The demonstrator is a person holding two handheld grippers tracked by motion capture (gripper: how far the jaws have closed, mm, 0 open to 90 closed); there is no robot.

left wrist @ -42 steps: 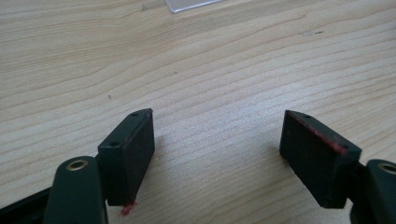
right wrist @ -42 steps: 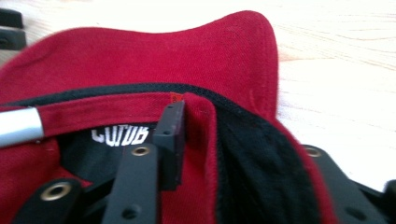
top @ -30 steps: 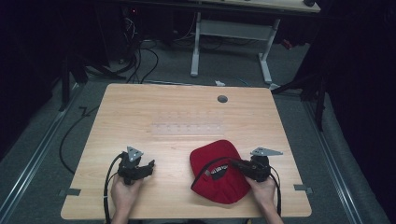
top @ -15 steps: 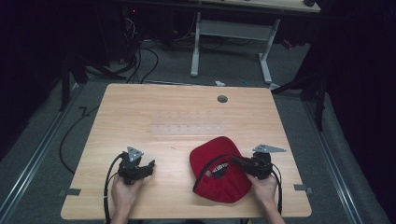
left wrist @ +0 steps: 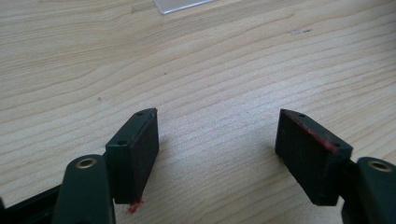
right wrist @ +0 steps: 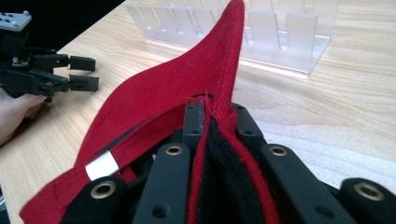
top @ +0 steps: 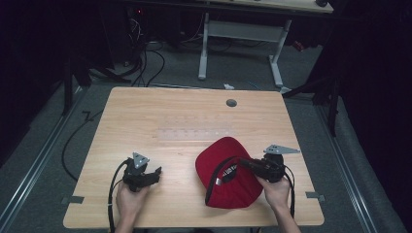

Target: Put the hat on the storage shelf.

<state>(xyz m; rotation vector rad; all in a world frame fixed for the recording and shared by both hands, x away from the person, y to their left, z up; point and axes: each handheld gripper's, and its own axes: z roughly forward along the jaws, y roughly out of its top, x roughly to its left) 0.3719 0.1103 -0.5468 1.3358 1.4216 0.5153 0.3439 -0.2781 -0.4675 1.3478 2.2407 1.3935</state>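
High view: right gripper [top: 244, 163] clamps the red cap's [top: 228, 180] edge; left gripper [top: 154, 173] gapes.

cap [top: 228, 170] on table [top: 194, 116] front right | rack [top: 197, 127] behind it (mid-table) | left gripper [top: 156, 173] front left

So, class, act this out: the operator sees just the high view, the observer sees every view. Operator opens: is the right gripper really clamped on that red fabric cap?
Observer: Yes. The right gripper is shut on the red fabric cap, pinching its edge between the jaws.
Operator: And the left gripper?
Observer: The left gripper is open, with bare wooden table between its jaws.
Operator: Anything behind the cap?
Observer: A clear plastic slotted rack stands on the table.
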